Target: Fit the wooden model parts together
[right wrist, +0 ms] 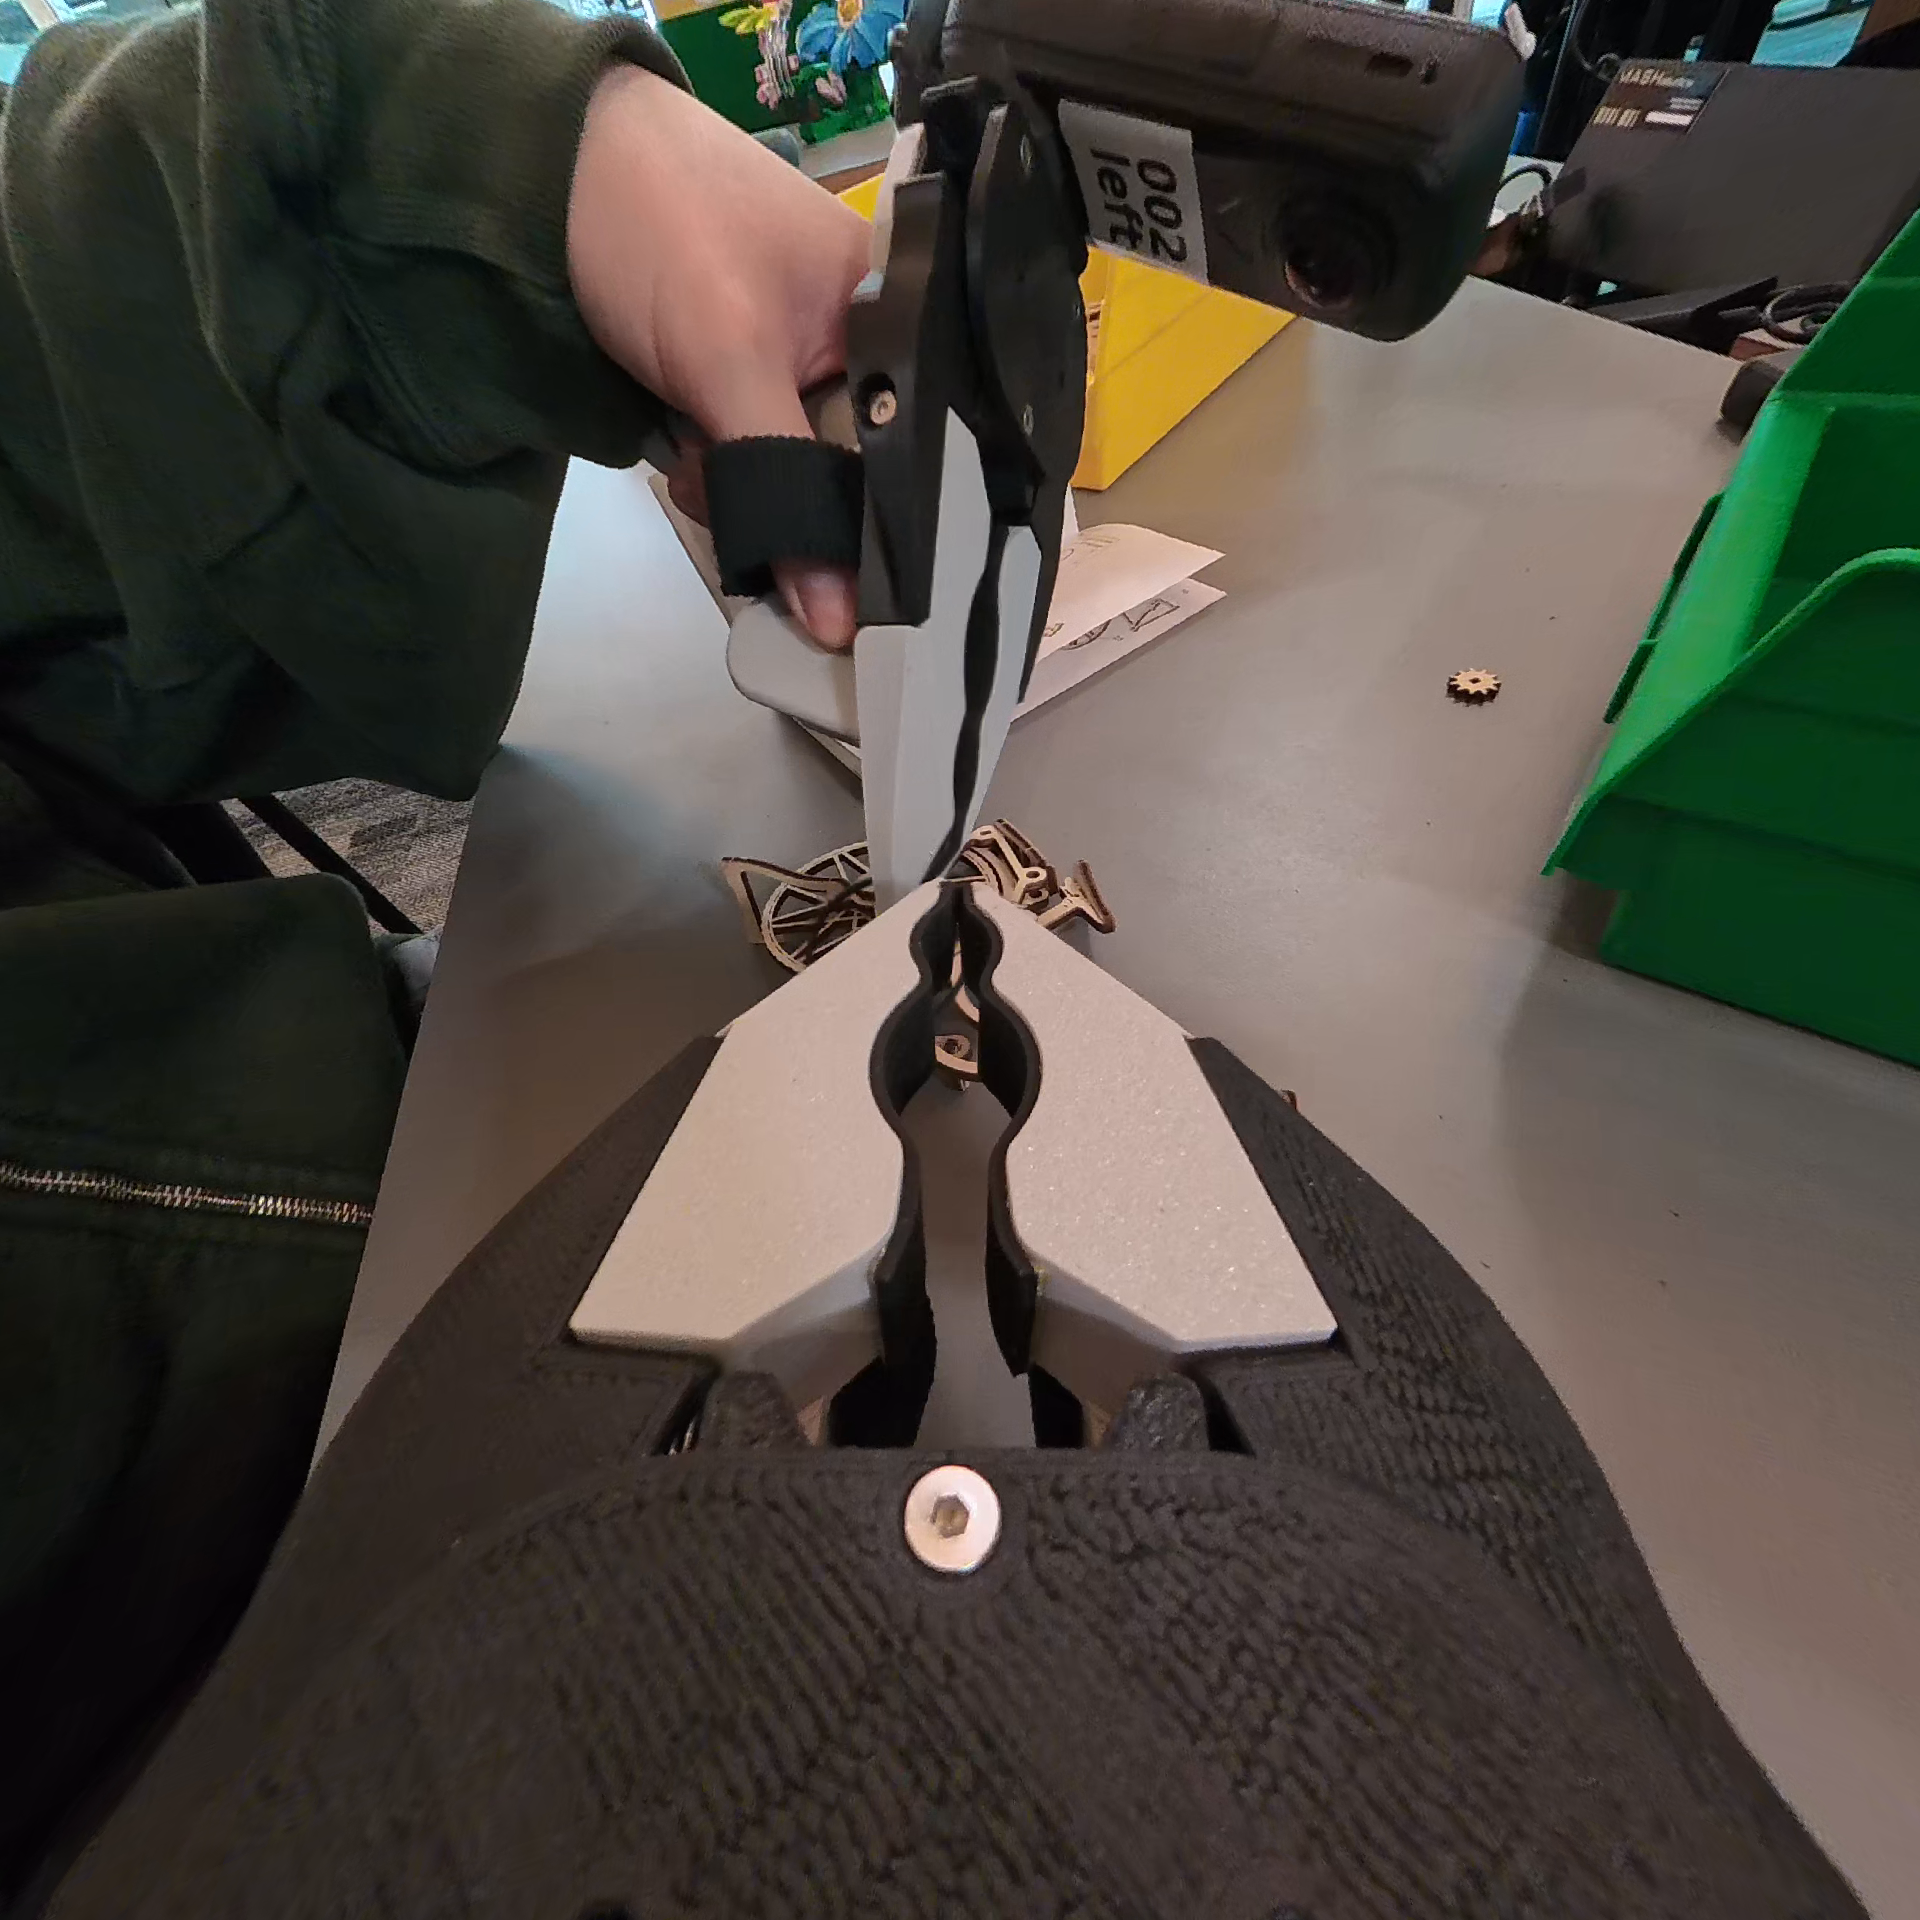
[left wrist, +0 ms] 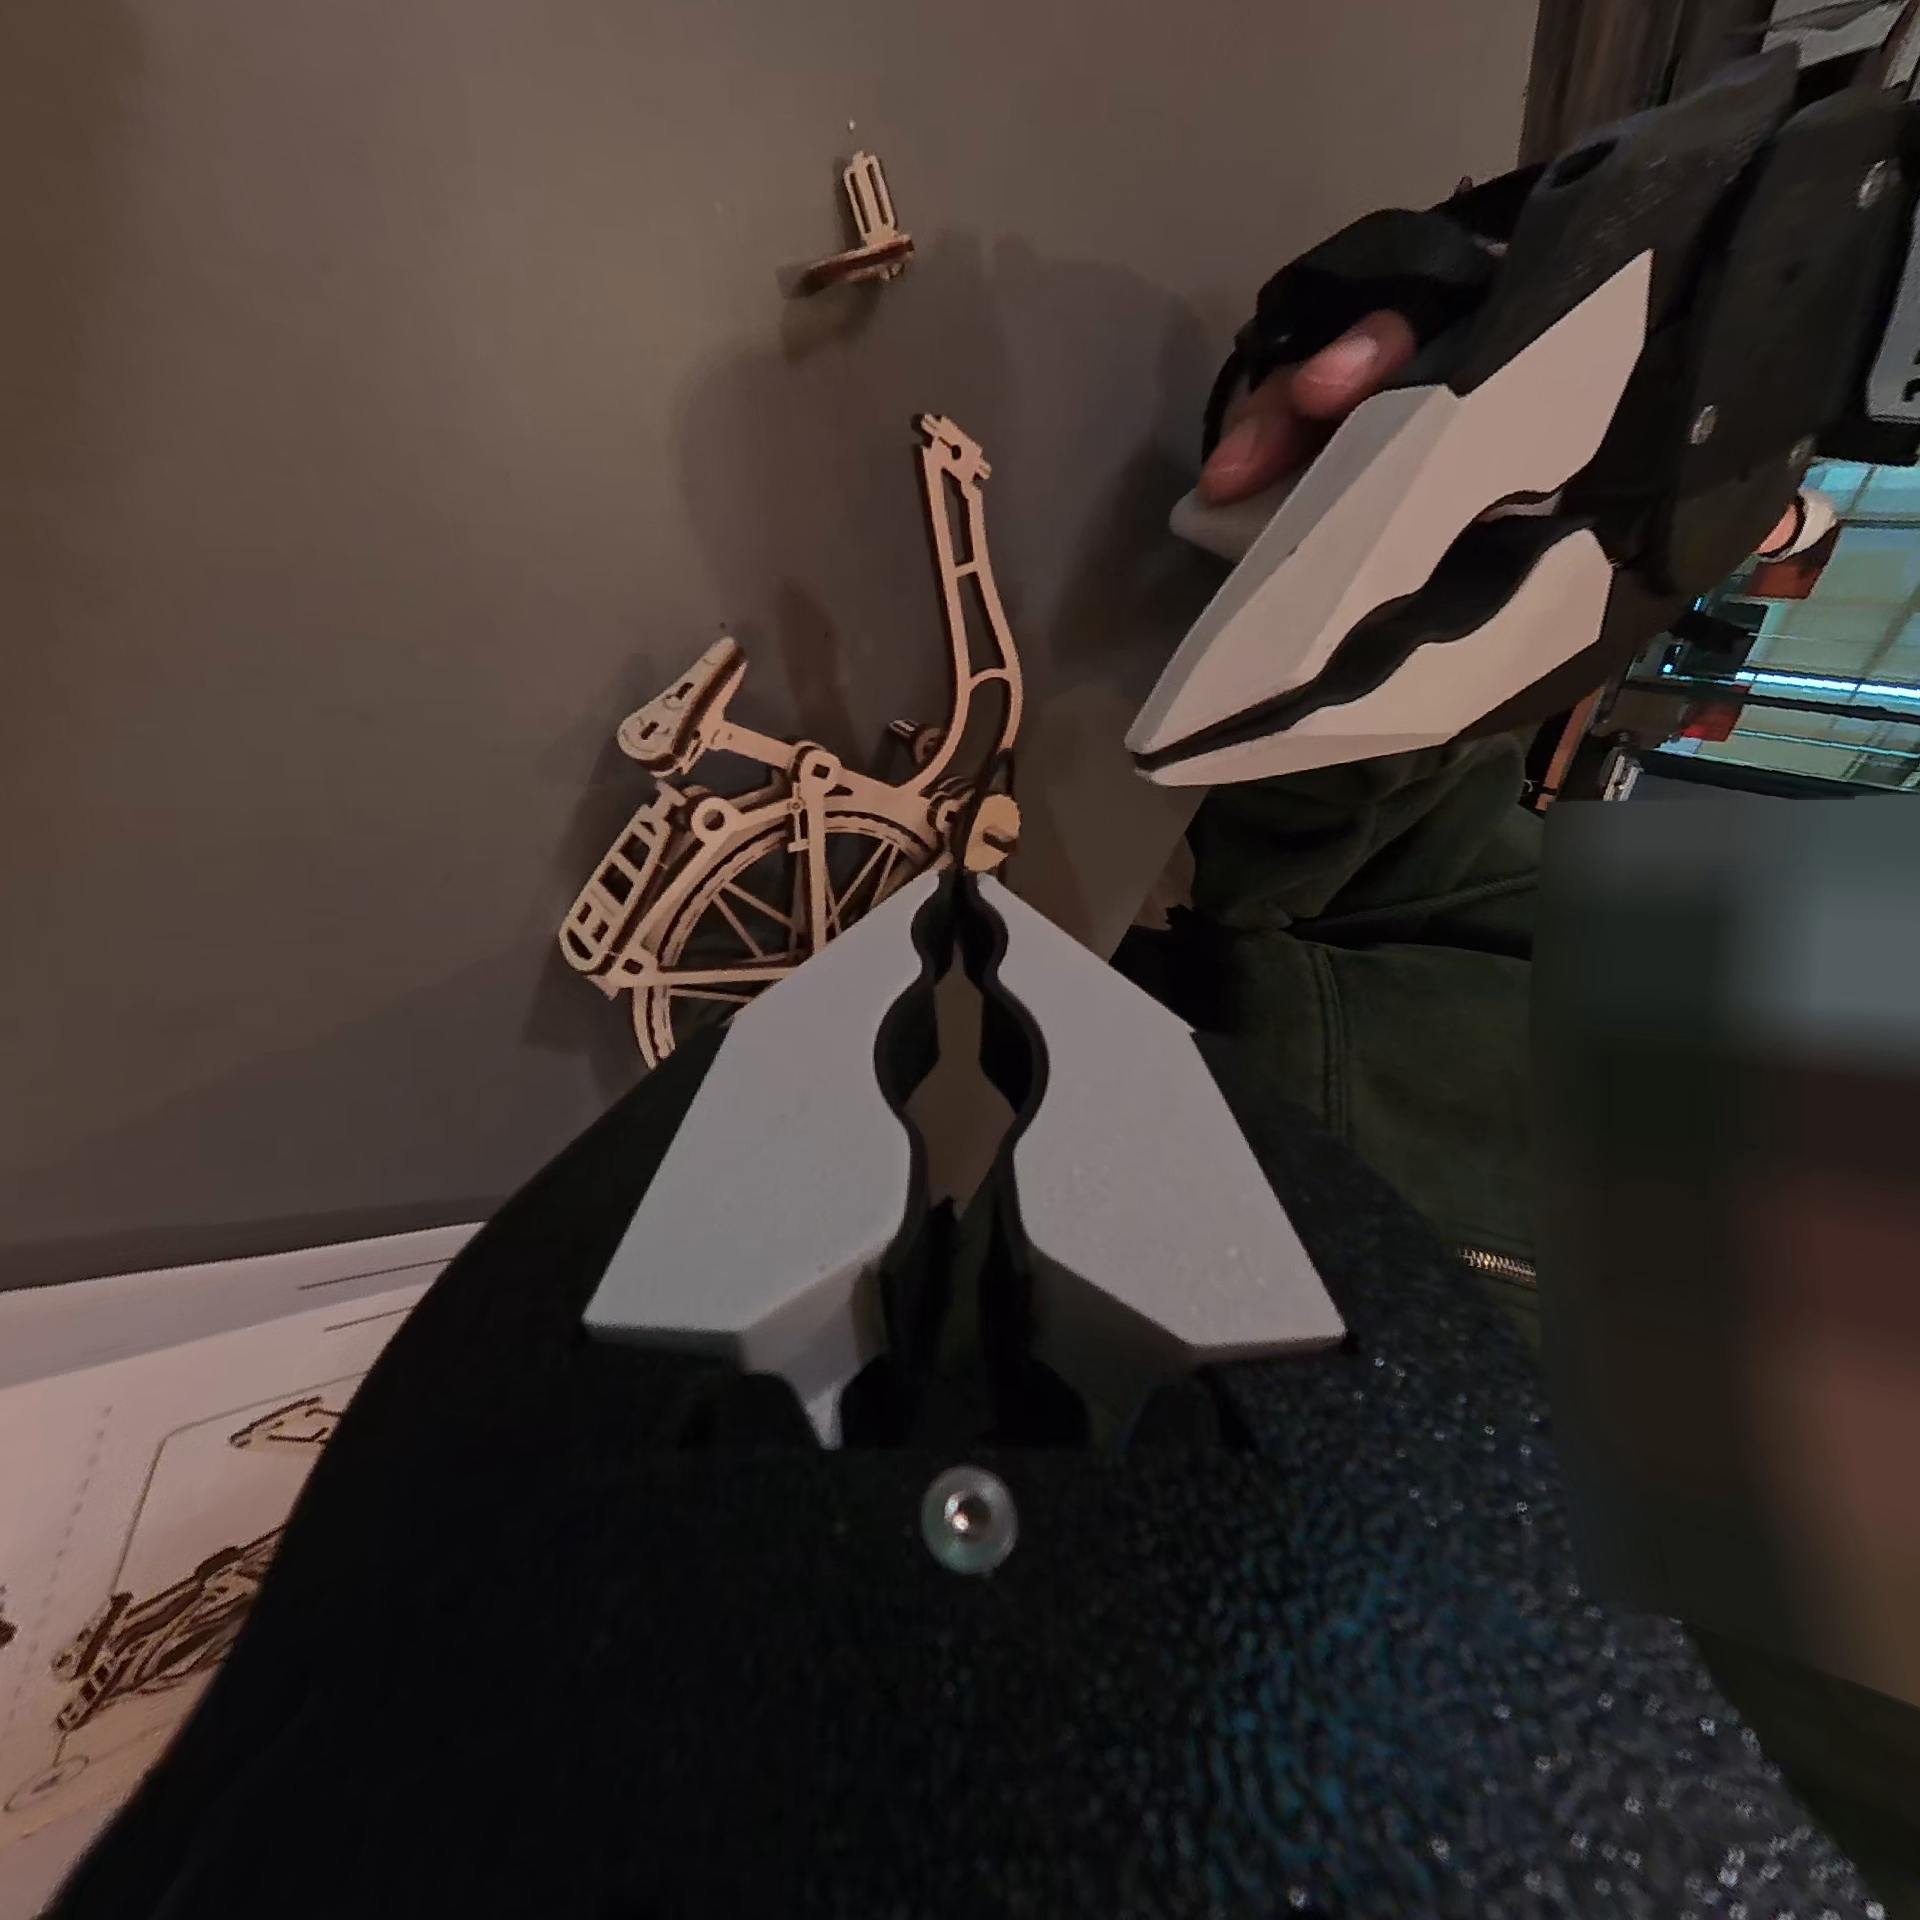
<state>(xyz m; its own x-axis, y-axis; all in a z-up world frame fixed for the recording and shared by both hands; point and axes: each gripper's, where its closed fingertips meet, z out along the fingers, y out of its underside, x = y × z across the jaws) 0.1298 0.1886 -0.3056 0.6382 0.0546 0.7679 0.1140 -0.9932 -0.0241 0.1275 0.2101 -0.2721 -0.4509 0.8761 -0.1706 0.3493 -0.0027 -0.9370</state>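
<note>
Left gripper (left wrist: 961, 883): fingers were seen drawn together at the tips, which were set against the wooden bicycle model (left wrist: 790, 831) near its crank hub; whether a part was pinched could not be told
Right gripper (right wrist: 951, 899): fingers were closed at the tips, a wavy gap being left behind them; a small curled wooden piece (right wrist: 954, 1049) was seen through that gap, its contact with the pads not resolved
Gripper relation: the right gripper (left wrist: 1153, 764) was held above and to the right of the model in the left wrist view; the left gripper (right wrist: 920, 868) was pointed straight down, tip to tip with the right
Model: laid flat on the grey table (right wrist: 1351, 935), wheel, saddle and tall front fork visible
Loose parts: a small slotted piece (left wrist: 862, 234) lay well beyond the model; a wooden gear (right wrist: 1473, 684) lay apart to the right
Surroundings: instruction sheet (right wrist: 1122, 603), yellow bin (right wrist: 1164, 364) and green bin (right wrist: 1787, 748) were set around the work area
</note>
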